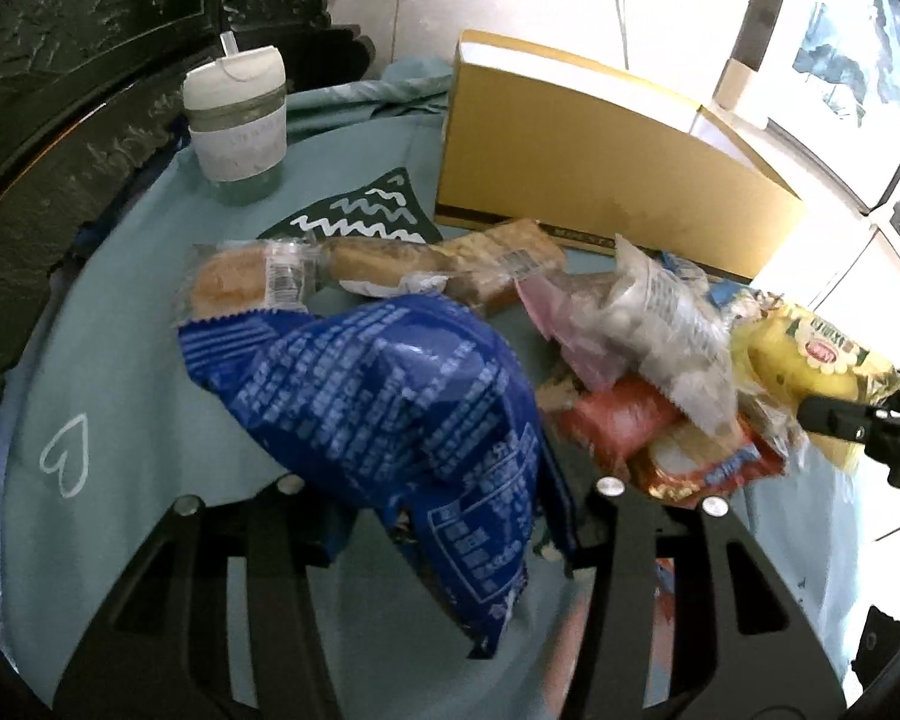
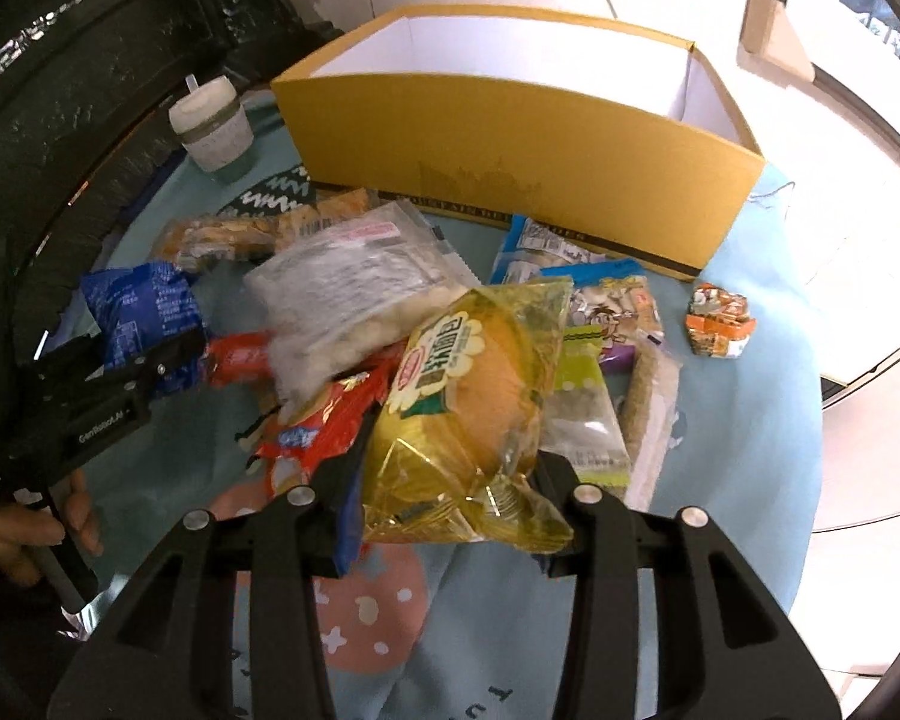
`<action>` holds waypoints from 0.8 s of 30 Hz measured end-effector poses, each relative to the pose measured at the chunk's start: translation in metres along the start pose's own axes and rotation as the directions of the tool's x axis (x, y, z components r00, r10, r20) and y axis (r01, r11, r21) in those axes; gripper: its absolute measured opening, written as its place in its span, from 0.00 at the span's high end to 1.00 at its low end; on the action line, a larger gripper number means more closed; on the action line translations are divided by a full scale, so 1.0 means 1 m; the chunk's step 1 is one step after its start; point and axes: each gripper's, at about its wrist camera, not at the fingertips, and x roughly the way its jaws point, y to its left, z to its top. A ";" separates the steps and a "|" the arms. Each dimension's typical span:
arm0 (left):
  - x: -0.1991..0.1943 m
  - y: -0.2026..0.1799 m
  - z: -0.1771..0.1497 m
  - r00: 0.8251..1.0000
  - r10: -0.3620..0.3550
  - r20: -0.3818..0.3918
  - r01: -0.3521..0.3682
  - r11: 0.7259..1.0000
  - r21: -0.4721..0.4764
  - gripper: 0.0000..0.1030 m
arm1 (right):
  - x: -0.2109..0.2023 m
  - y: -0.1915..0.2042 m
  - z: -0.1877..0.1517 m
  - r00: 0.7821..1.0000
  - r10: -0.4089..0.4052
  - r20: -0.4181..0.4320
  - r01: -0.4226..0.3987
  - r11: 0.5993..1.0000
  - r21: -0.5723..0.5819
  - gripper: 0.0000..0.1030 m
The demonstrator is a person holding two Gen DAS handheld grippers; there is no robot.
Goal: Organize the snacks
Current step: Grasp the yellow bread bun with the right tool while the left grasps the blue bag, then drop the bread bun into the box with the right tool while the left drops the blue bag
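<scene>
Gripping a blue snack bag [image 1: 390,420] in my left gripper [image 1: 450,546], I see its fingers closed on the bag's lower part, with the crinkled foil rising above the pile. My right gripper [image 2: 444,534] is clamped the same way on a yellow-wrapped bun [image 2: 468,414], a clear yellow packet with a round golden bun inside, held tilted over the other snacks. From the right wrist view, the left gripper shows at the left edge with the blue bag between its fingers, and a hand [image 2: 24,528] holds its handle below. Under both packets lies the rest of the heap on a pale blue tablecloth [image 1: 120,360]: a red packet [image 2: 324,420], a clear bag of pale round pieces [image 2: 354,294], long cakes in clear wrap [image 1: 378,270], a green-labelled packet [image 2: 588,414], blue-edged packets [image 2: 606,294] nearer the box, and a small orange packet [image 2: 720,318] lying apart to the right. Behind the heap stands an open yellow cardboard box [image 2: 510,138], its white inside showing nothing that I can make out. A white lidded cup [image 1: 237,126] stands well to the left of the box, near dark carved furniture [image 1: 60,90].
</scene>
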 end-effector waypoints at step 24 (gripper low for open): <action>-0.057 -0.008 -0.006 0.999 0.025 0.035 -0.026 0.999 0.030 0.51 | -0.052 0.002 -0.030 0.997 0.023 0.076 -0.025 0.999 0.033 0.59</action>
